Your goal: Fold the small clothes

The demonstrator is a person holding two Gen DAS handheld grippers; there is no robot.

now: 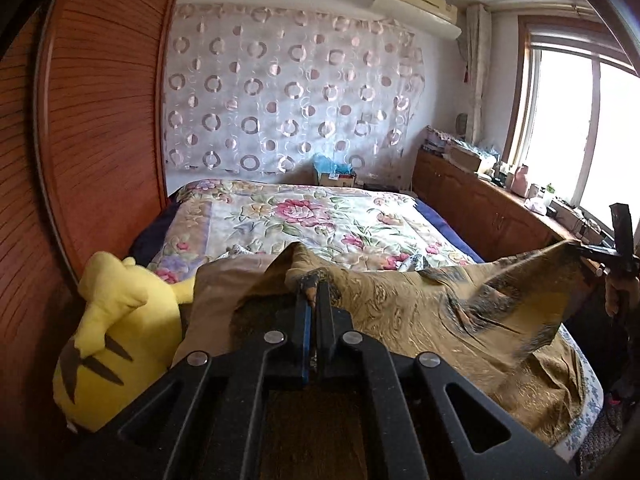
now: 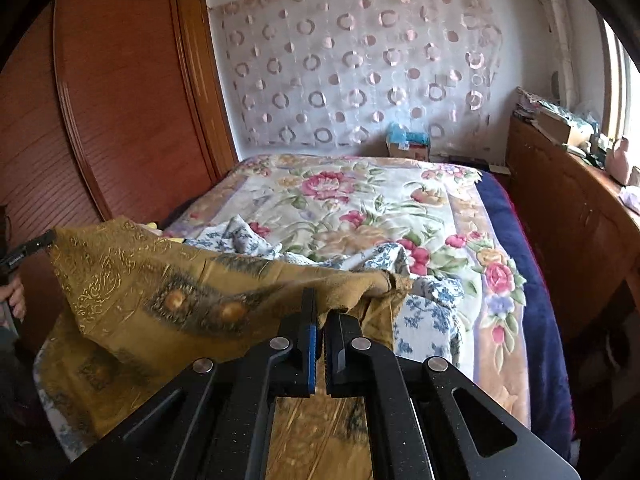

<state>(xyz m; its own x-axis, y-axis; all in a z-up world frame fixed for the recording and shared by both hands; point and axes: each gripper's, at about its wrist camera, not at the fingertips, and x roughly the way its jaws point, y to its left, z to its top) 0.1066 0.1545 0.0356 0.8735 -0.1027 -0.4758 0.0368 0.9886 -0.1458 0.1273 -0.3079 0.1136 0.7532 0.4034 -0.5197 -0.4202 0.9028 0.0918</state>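
**Two grippers hold up a gold cloth over the bed**

The left gripper (image 1: 314, 286) is pinched tight on one corner of the gold cloth (image 1: 420, 304). The right gripper (image 2: 320, 308) is pinched tight on the other top edge of the same cloth. The cloth hangs stretched between the two grippers, and its lower part lies on the bed below them. Just past the right gripper sits a blue and white flowery cloth (image 2: 424, 304). Far ahead of both grippers is the flowery bedspread (image 1: 312, 220). To the left of the left gripper lies a yellow soft toy (image 1: 116, 328)
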